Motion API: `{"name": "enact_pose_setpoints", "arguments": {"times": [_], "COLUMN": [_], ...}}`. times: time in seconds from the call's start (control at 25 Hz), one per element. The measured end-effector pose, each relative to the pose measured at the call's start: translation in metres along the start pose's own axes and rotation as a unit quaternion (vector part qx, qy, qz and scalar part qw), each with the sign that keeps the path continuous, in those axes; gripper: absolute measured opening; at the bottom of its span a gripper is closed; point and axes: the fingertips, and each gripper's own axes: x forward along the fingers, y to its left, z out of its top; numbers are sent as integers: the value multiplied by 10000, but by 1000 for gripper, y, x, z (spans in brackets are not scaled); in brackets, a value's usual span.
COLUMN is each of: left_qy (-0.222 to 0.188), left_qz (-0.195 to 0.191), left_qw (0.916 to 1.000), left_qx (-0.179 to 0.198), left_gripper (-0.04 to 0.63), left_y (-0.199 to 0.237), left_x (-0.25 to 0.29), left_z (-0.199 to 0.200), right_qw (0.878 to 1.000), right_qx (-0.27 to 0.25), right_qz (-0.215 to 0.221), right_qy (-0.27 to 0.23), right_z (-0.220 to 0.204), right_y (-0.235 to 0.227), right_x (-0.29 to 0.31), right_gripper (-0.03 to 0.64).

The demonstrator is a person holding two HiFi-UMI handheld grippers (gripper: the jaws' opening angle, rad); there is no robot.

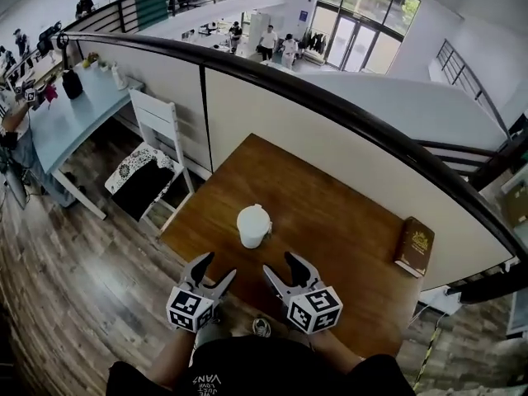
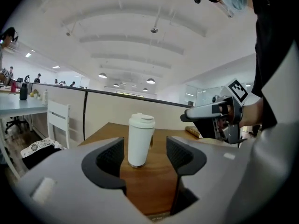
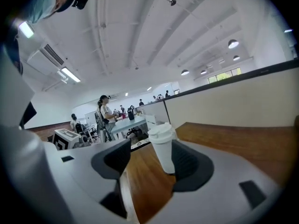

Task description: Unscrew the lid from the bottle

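Observation:
A white bottle (image 1: pixel 253 226) with its white lid (image 2: pixel 141 119) on top stands upright on the brown wooden table (image 1: pixel 330 221), near the table's near edge. Both grippers hover just short of it, over that edge. My left gripper (image 1: pixel 214 268) is open and empty, and in the left gripper view the bottle (image 2: pixel 138 141) shows farther off, framed by the jaws (image 2: pixel 145 155). My right gripper (image 1: pixel 280 264) is also open and empty. In the right gripper view the bottle (image 3: pixel 164 148) stands ahead of the jaws (image 3: pixel 149 160), apart from them.
A brown book (image 1: pixel 415 246) lies at the table's right edge. A white chair (image 1: pixel 157 134) stands left of the table. A low partition with a dark rail (image 1: pixel 330 110) runs behind the table. Wooden floor lies to the left.

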Motion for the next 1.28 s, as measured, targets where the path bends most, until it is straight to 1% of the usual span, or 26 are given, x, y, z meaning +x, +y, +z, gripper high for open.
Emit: {"name": "enact_pose_setpoints", "arguments": {"times": [0.2, 0.28, 0.4, 0.56, 0.68, 0.84, 1.04, 1.16, 1.28], "left_qy": [279, 353, 434, 508, 585, 631, 680, 699, 710], "left_qz": [-748, -994, -1385, -1979, -2420, -2889, -3305, -3464, -3593], "left_qw": [9965, 9938, 9881, 9763, 9647, 9499, 9335, 9266, 9208], "left_qx": [246, 360, 515, 710, 861, 1011, 1211, 1282, 1344], "left_gripper": [278, 281, 295, 316, 336, 350, 359, 361, 362], "left_y": [33, 46, 53, 54, 52, 46, 37, 29, 20], "left_x": [19, 28, 44, 67, 82, 101, 120, 129, 138], "left_z": [-2, -2, -5, -11, -17, -26, -35, -39, -42], "right_qw": [9976, 9962, 9938, 9898, 9876, 9854, 9827, 9809, 9797], "right_qx": [182, 209, 221, 168, 122, 18, -170, -311, -313], "right_qz": [-659, -845, -1086, -1412, -1563, -1701, -1845, -1914, -1970], "right_qy": [-79, -86, -78, -125, -116, 1, 84, 160, 211], "right_z": [5, 7, 7, 14, 22, 26, 29, 26, 19], "right_y": [5, 6, 4, -1, -2, -5, -7, -10, -16], "right_x": [24, 36, 46, 59, 70, 81, 93, 99, 102], "right_gripper": [241, 241, 241, 241, 242, 250, 267, 275, 279]}}
